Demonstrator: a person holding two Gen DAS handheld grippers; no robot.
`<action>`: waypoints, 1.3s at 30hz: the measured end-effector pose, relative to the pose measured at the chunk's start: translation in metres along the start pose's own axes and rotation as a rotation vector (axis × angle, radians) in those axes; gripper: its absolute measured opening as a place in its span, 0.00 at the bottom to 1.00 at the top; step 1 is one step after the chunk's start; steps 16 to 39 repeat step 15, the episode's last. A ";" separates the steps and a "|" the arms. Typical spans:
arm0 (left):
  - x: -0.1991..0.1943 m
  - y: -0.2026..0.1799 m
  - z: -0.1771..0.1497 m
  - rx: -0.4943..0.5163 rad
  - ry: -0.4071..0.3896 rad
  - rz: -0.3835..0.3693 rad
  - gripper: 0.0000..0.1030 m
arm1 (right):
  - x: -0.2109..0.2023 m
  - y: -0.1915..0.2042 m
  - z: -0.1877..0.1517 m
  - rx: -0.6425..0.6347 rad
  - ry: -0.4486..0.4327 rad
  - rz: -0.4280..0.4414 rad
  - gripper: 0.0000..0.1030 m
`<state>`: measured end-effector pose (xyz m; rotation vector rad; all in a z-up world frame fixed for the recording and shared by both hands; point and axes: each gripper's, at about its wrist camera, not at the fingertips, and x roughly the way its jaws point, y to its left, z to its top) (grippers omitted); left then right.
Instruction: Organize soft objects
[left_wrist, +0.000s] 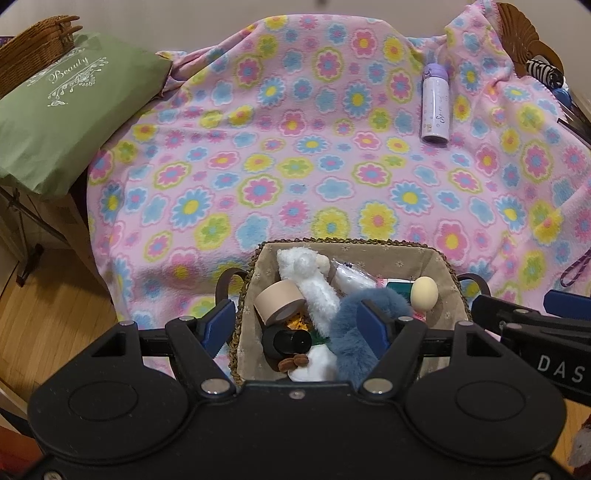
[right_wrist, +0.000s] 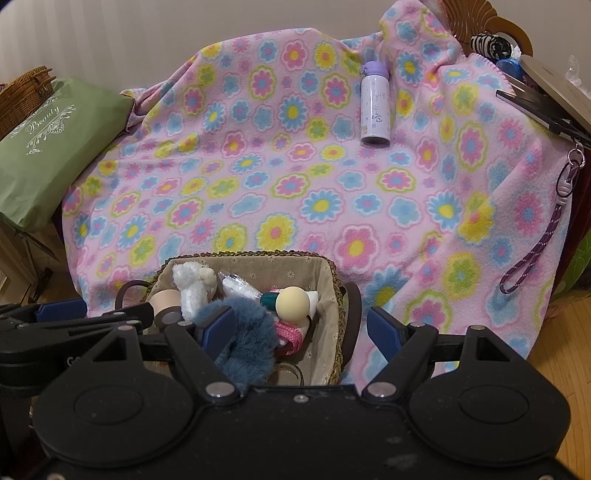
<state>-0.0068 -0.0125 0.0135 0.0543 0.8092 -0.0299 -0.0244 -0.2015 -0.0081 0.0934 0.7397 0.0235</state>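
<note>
Basket on the floral blanket holds the soft toys, blue fur and white plush; both hand-held grippers, left and right, hover wide open and empty, so I'd pinch the fur mid-body, clear of the tape roll.

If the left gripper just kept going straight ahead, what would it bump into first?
Probably the blue furry toy and white plush in the basket, which lie between the open left gripper fingers; depth is uncertain.

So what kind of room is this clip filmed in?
Probably a living room or bedroom at home: a flowered fleece blanket draped over furniture, a green cushion, wood flooring, and a lined basket of small household items.
</note>
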 end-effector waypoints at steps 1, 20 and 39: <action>0.000 0.000 0.000 -0.001 0.002 -0.002 0.66 | 0.000 0.000 0.000 0.000 0.001 0.000 0.76; 0.004 0.002 0.000 -0.016 0.019 -0.002 0.66 | 0.001 -0.002 -0.001 0.005 0.009 0.002 0.76; 0.004 0.002 0.000 -0.016 0.019 -0.002 0.66 | 0.001 -0.002 -0.001 0.005 0.009 0.002 0.76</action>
